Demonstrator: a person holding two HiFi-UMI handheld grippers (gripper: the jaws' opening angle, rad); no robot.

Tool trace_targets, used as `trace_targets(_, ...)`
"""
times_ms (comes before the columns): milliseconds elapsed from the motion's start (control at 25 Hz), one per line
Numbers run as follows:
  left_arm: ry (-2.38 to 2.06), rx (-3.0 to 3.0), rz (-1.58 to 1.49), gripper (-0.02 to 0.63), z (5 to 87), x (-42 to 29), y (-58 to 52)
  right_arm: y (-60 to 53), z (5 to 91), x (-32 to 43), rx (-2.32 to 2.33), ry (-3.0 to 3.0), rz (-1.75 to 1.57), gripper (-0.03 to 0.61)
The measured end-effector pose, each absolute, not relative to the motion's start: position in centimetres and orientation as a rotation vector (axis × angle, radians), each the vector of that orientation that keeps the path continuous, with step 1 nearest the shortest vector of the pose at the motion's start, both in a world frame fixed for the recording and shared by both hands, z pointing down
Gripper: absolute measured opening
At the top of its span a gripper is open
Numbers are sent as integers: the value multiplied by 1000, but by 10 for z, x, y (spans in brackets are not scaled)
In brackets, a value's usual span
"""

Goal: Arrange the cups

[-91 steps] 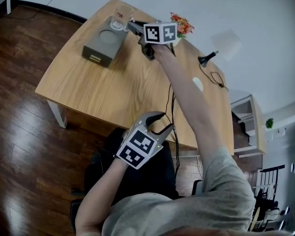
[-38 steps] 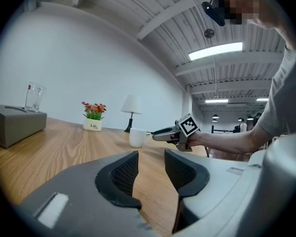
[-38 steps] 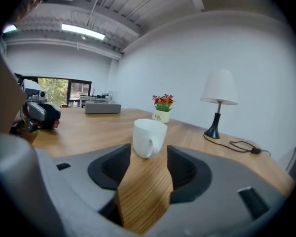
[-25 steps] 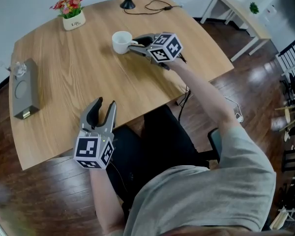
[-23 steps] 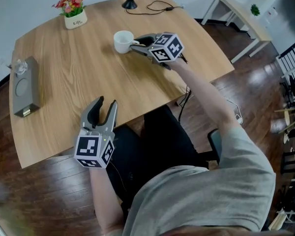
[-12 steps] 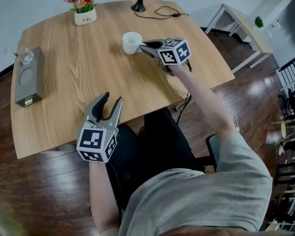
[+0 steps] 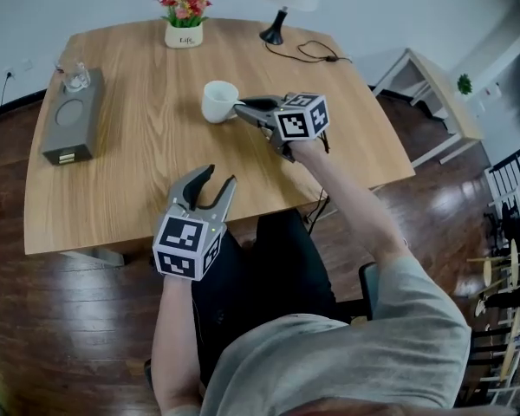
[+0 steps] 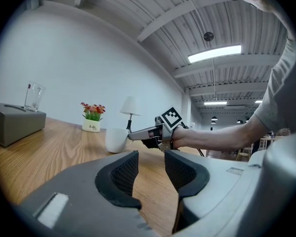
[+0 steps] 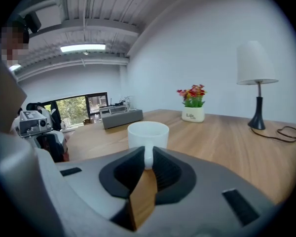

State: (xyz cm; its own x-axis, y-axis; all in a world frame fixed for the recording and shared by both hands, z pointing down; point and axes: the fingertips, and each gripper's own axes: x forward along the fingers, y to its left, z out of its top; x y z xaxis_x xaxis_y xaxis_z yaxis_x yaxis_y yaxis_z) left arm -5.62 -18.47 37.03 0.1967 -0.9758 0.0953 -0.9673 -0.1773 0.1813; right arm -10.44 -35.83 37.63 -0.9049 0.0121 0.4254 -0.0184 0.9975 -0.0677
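Note:
A white cup (image 7: 217, 100) stands near the middle of the wooden table (image 7: 147, 180). My right gripper (image 7: 240, 107) is shut on its handle from the right. In the right gripper view the cup (image 9: 148, 134) sits straight ahead, with the handle pinched between the pads of that gripper (image 9: 147, 164). My left gripper (image 7: 217, 178) hovers open and empty at the table's near edge. The left gripper (image 8: 152, 168) looks level across the table at the cup (image 8: 116, 139) and the right gripper (image 8: 138, 134). A clear glass cup (image 7: 75, 78) stands on a grey box (image 7: 68, 128) at the far left.
A flower pot (image 7: 184, 20) and a lamp (image 7: 282, 7) with a black cable (image 7: 316, 52) stand along the table's far edge. The grey box (image 9: 121, 117) and the flower pot (image 9: 193, 105) lie beyond the cup. Dark wood floor surrounds the table.
The right gripper's jaws have narrowed onto the cup's handle and moved the cup a little across the table. The head view has shifted. The left gripper has stayed put.

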Motion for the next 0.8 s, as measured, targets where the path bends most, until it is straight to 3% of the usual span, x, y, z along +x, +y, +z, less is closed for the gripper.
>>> trace_targets(240, -1862, 2248, -117, 161, 367, -60, -182, -301, 367, -185, -187, -2714, 90, 67)
trace_targets(600, -1846, 2123, -449, 161, 352, -91, -167, -219, 298, -316, -424, -2763, -67, 67)
trace_targets(800, -1825, 2079, -577, 161, 348, -100, -158, -181, 302, -373, -489, -2718, -112, 67)
